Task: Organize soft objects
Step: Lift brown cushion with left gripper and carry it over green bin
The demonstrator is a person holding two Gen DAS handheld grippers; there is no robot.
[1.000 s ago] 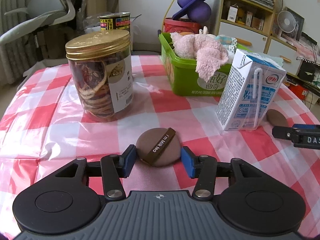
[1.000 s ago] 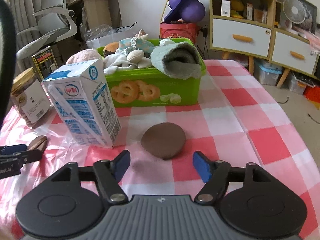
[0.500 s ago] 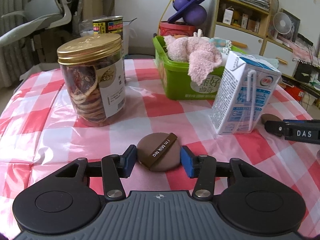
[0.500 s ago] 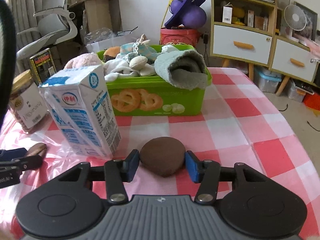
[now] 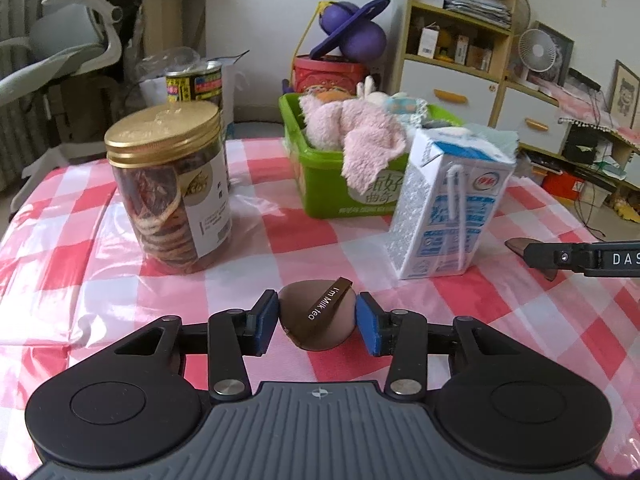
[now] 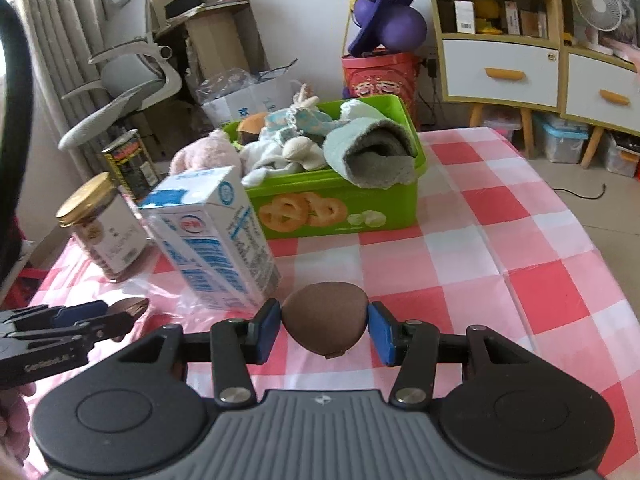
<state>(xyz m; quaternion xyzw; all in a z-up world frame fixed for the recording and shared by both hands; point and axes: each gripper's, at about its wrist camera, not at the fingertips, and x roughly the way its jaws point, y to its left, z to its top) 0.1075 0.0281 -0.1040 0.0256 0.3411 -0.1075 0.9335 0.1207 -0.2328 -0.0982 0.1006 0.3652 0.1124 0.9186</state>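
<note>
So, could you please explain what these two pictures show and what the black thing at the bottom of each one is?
A person holds a two-finger gripper in each hand, and each carries a camera looking along its fingers; the black shape is the gripper's body. The left gripper has just been closing and pinches a brown puff with a strap. The right gripper pinches a plain brown puff, its jaws having just closed. Each gripper also shows at the edge of the other's view. On the checked tablecloth stand a jar, a milk carton and a green bin full of soft toys and cloths.
</note>
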